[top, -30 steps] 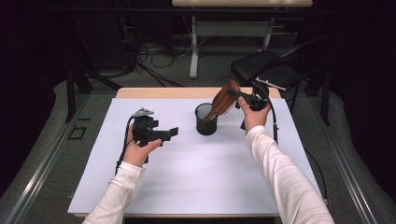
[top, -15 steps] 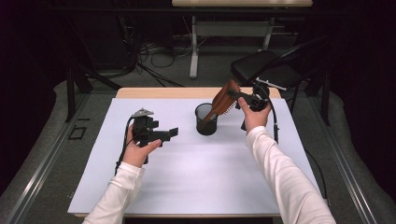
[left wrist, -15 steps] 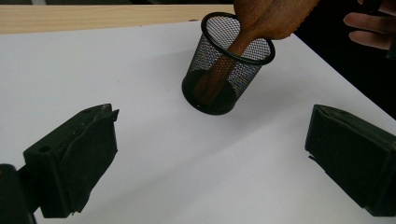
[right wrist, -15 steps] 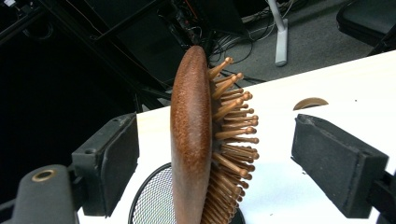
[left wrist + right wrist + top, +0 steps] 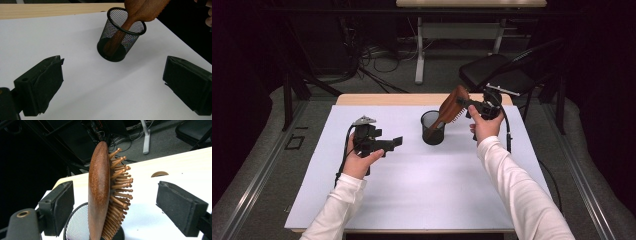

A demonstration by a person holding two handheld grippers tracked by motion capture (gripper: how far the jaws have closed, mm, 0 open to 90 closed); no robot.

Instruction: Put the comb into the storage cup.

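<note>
A brown wooden hairbrush (image 5: 452,105) stands with its handle inside a black mesh cup (image 5: 432,128) and leans toward the right. In the right gripper view the brush head (image 5: 100,192) sits between the two jaws, bristles facing the right jaw, with a gap on each side. My right gripper (image 5: 465,103) is open around the brush head without touching it. Left of the cup, my left gripper (image 5: 398,142) hovers open and empty above the white sheet. The left gripper view looks past its jaws at the cup (image 5: 120,37) with the brush handle (image 5: 116,40) in it.
A white sheet (image 5: 437,190) covers the wooden table (image 5: 377,99). A dark chair (image 5: 497,75) stands behind the table's far right corner. Cables and a table leg lie on the floor beyond.
</note>
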